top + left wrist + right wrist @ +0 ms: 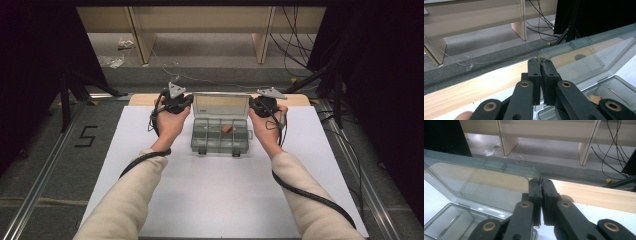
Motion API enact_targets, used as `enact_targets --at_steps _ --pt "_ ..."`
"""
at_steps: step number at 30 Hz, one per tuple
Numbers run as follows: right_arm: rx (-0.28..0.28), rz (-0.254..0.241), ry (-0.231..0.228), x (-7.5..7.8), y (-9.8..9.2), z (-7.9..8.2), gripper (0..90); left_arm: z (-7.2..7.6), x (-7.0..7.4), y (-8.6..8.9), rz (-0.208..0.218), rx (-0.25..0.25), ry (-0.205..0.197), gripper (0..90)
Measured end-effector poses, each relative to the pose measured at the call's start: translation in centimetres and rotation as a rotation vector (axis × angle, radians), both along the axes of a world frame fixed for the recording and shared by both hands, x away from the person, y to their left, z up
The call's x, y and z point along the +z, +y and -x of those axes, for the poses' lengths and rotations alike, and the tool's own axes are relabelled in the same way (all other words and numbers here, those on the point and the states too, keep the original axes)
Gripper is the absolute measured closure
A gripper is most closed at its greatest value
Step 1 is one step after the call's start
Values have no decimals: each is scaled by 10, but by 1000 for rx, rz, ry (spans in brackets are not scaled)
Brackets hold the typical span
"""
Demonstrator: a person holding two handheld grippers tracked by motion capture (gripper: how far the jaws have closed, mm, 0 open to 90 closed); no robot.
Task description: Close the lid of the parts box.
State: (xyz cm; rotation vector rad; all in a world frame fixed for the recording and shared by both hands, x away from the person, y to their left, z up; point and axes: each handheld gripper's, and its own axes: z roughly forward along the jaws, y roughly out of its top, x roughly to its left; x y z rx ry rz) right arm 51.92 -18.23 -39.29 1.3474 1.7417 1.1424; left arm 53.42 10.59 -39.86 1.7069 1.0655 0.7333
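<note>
A clear plastic compartment box [220,136] stands on the white board with its lid [221,105] raised upright. One compartment holds a small brown-orange piece [228,128]. My left gripper [189,100] is at the lid's upper left corner, my right gripper [252,103] at its upper right corner. In the left gripper view the black jaws [540,62] are shut on the corner of the lid [584,57], and the orange piece [596,99] shows low at the right. In the right gripper view the jaws [540,181] pinch the other corner of the lid [481,180].
The white board [220,200] covers a wooden table [145,99] whose far edge lies just behind the box. Beyond are grey floor, wooden shelf legs [142,40], loose cables [295,45] and black stands [70,95]. A "5" mark [86,136] lies at the left.
</note>
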Motion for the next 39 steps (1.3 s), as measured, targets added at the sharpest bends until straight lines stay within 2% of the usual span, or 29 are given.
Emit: enact_targets --at_steps 39 --pt "25 14 -22 -7 -2 20 874 19 -8 4 -50 -49 -56 854"
